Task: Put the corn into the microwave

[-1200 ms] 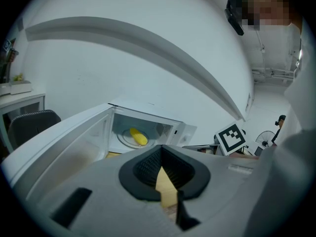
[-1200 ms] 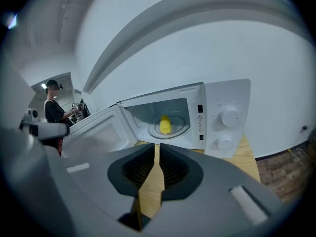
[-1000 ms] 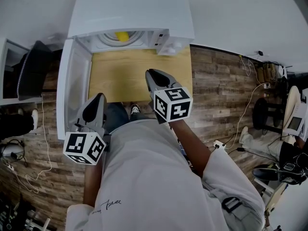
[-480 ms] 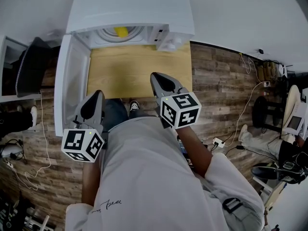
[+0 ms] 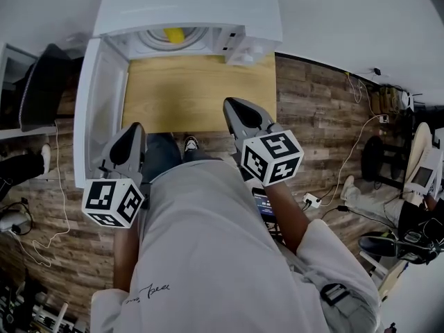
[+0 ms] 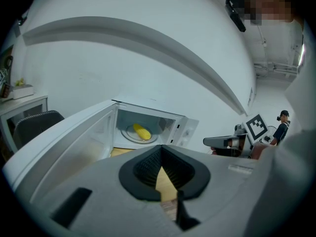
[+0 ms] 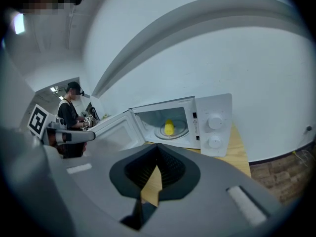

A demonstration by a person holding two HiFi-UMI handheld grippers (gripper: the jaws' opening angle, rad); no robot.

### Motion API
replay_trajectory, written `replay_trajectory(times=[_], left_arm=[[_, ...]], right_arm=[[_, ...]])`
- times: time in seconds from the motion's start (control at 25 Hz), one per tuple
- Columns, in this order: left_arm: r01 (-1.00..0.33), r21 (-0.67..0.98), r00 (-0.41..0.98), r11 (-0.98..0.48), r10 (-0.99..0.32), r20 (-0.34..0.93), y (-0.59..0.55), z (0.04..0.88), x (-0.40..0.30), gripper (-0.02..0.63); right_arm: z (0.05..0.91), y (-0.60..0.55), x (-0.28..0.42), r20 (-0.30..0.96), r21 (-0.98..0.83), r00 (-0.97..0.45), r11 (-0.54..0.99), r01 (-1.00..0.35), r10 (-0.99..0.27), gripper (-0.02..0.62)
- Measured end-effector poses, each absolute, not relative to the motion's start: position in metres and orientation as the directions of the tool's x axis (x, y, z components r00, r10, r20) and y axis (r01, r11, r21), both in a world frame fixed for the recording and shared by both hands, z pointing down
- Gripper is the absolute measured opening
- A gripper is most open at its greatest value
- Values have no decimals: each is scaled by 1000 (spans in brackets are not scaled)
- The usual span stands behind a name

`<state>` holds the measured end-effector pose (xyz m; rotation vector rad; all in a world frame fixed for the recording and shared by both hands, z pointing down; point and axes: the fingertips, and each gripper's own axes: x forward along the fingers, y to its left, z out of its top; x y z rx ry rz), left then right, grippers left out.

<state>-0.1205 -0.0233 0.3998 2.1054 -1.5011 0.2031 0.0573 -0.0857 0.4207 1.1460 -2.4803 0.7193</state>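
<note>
**A:** Entry one, the corn (image 5: 174,35). Where is it?

**B:** One yellow cob, lying on the turntable (image 5: 156,41) inside the microwave (image 5: 187,5). The door (image 5: 94,109) is swung wide to the left. Nothing touches the cob.

**A:** Entry two, what has changed over the last second?

**B:** Two things, both on the right gripper (image 7: 157,151). Its jaws stood slightly apart a second ago and are now fully together. The gripper has also drawn a little back from the microwave mouth and now hangs over the near part of the table (image 5: 194,92). The corn is in the same place on the turntable in all three head views. The door is as wide open as before.

**A:** What does that mean for the task?

**B:** My judgement is that the placing is done, with the cob delivered and the hand clear of the cavity. Shutting the door is probably all that could be left, if it is wanted at all.

**A:** Entry three, the tongs. What state are they in?

**B:** On the right gripper the pads meet at the tips with nothing between them, and it holds and touches nothing. The left gripper (image 6: 160,153) reads the same, with the tips together and nothing held. It is held low beside the free edge of the open door, and no view shows it touching the door.
</note>
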Motion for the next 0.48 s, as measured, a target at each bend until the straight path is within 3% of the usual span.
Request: replay_trajectory(times=[0.48], left_arm=[[-907, 346, 380, -240, -822, 424, -24, 400, -117, -11]], right_arm=[[410, -82, 57, 438, -361, -702, 606, -709, -561, 11]])
